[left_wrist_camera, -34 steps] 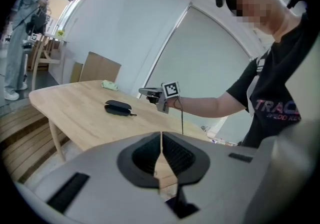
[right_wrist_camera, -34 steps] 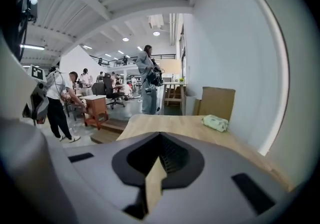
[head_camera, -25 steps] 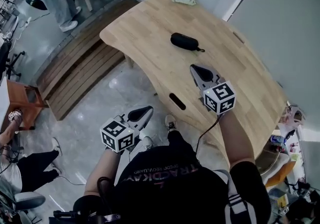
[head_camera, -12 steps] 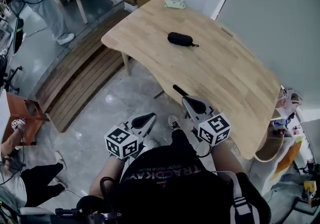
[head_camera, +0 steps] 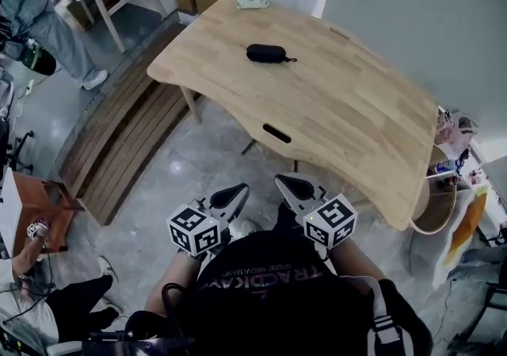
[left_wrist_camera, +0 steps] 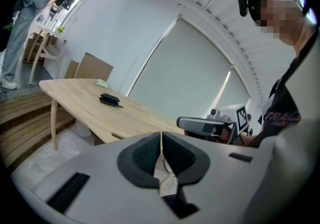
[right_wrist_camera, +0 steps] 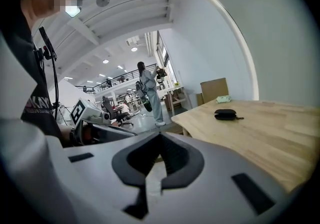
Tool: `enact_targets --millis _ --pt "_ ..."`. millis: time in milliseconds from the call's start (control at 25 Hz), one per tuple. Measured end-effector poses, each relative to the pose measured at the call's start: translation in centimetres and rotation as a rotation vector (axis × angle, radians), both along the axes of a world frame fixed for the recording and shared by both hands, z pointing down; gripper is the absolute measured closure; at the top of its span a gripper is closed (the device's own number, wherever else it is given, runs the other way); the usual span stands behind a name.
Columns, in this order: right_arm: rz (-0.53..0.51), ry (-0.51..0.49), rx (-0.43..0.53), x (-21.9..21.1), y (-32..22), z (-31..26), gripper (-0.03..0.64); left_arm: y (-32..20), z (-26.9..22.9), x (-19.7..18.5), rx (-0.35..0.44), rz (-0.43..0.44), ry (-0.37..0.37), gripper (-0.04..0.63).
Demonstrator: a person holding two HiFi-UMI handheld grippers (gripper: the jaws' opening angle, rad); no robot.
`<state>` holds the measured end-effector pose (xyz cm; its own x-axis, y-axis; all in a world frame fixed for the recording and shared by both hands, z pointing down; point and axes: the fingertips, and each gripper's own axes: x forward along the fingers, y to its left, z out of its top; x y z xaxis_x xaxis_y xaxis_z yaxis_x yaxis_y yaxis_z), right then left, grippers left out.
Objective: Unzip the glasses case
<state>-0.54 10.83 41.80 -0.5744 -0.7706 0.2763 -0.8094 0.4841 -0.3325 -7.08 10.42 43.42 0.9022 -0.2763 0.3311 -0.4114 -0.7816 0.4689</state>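
The black glasses case (head_camera: 266,54) lay closed on the wooden worktop (head_camera: 348,116), toward its far end, at about 12 o'clock from the person. Both tools hung short of the worktop's near edge, over the floor (head_camera: 150,188), well apart from the case. The left tool (head_camera: 231,193) had its jaws pressed together on nothing. The right tool (head_camera: 287,185), at its 3 o'clock, was likewise closed and empty. A pale packet (head_camera: 252,1) sat at 11 o'clock from the case.

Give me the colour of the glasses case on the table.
The glasses case is black, clearest in the head view.
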Motion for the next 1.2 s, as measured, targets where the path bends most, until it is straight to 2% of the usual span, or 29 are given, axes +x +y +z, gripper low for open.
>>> enact_targets --millis 120,440,1200 --pt "-0.004 -0.026 -0.012 -0.1 0.9 0.1 0.600 0.1 0.0 1.0 0.010 0.017 -0.001 0.574" --pt "0.008 -0.014 -0.010 1.2 1.0 0.2 0.600 -0.5 -0.4 2.7 0.056 0.032 -0.012 0.575" --pt "-0.019 0.026 -0.023 -1.6 -0.5 0.5 0.600 -2.2 0.2 0.4 0.028 0.012 0.004 0.575"
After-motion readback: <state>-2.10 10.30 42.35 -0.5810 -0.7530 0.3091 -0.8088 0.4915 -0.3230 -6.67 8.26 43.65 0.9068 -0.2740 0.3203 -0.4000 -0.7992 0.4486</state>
